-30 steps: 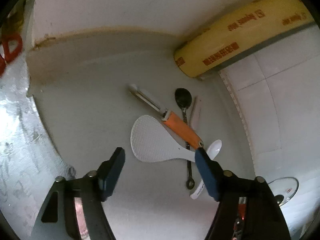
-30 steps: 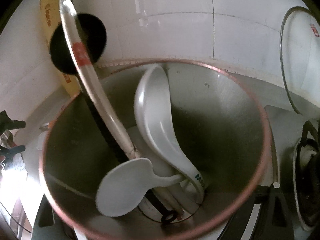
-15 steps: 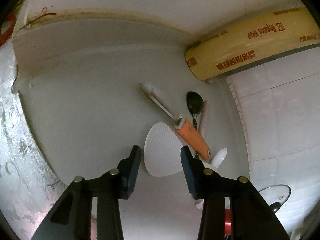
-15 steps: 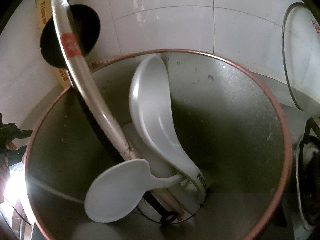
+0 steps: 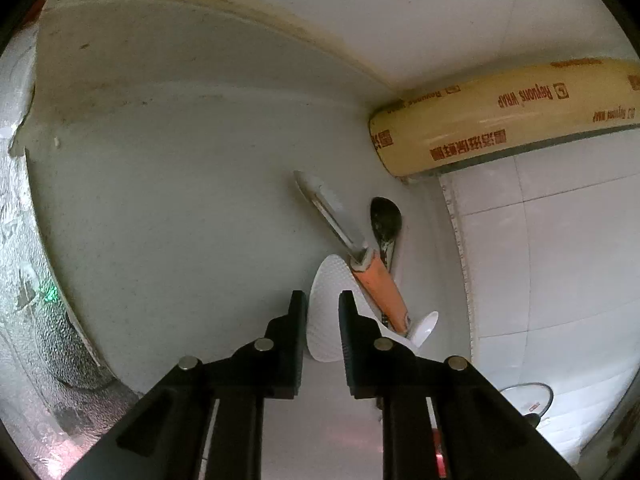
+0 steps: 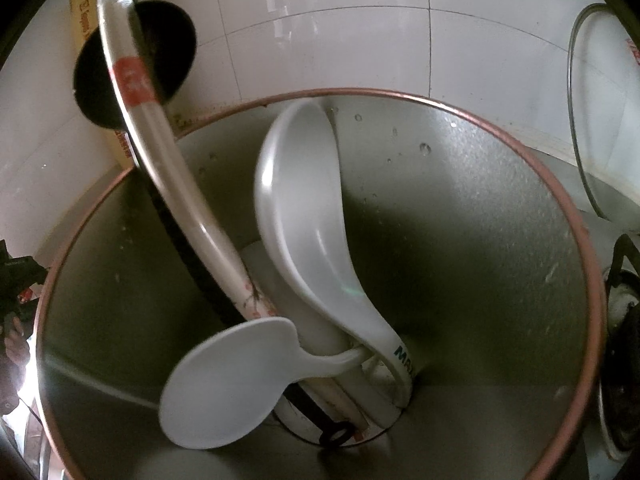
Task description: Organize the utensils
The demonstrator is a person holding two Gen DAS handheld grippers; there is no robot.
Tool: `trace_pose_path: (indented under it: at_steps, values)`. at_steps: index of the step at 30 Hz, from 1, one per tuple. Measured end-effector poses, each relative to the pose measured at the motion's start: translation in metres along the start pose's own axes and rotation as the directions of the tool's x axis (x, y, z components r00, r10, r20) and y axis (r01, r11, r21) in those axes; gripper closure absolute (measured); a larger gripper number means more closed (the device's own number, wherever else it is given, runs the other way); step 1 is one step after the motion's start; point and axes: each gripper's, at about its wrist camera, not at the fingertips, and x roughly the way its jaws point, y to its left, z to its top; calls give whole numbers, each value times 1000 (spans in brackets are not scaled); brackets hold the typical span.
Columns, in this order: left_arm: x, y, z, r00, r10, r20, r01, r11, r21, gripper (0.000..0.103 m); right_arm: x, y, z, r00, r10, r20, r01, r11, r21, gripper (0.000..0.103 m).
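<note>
Jaws closing on the dimpled white rice paddle [image 5: 326,312] edge.

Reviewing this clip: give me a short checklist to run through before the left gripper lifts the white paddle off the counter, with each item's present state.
1. Paddle between the fingers of the left gripper: ok; its head lies in the gap.
2. Pads pressing on the paddle: cannot tell; the jaws have just been closing, a narrow gap remains.
3. Paddle free to lift: not ok; the peeler lies across it.
4. Dark spoon clear of the grip: ok, it lies beyond the peeler.
5. Room in the metal pot: ok, the right side is bare.
6. Right gripper's hold on the pot: cannot tell, its fingers are hidden.
</note>
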Motion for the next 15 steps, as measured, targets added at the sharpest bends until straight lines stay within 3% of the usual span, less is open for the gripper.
trace_pose_path:
  at_steps: [9, 12, 15]
  values:
    - [4, -7, -4, 1000, 23, 11, -23, 1000, 15, 87, -5, -10, -9, 1000, 2, 0, -2, 1000, 2, 9]
    - [4, -8, -5, 997, 69, 23, -69, 998, 4, 95, -5, -10, -9, 1000, 2, 0, -2, 1000, 1, 9]
    - [4, -8, -5, 996, 85, 32, -85, 996, 2, 96, -6, -10, -9, 1000, 3, 0, -3, 1000, 1, 9]
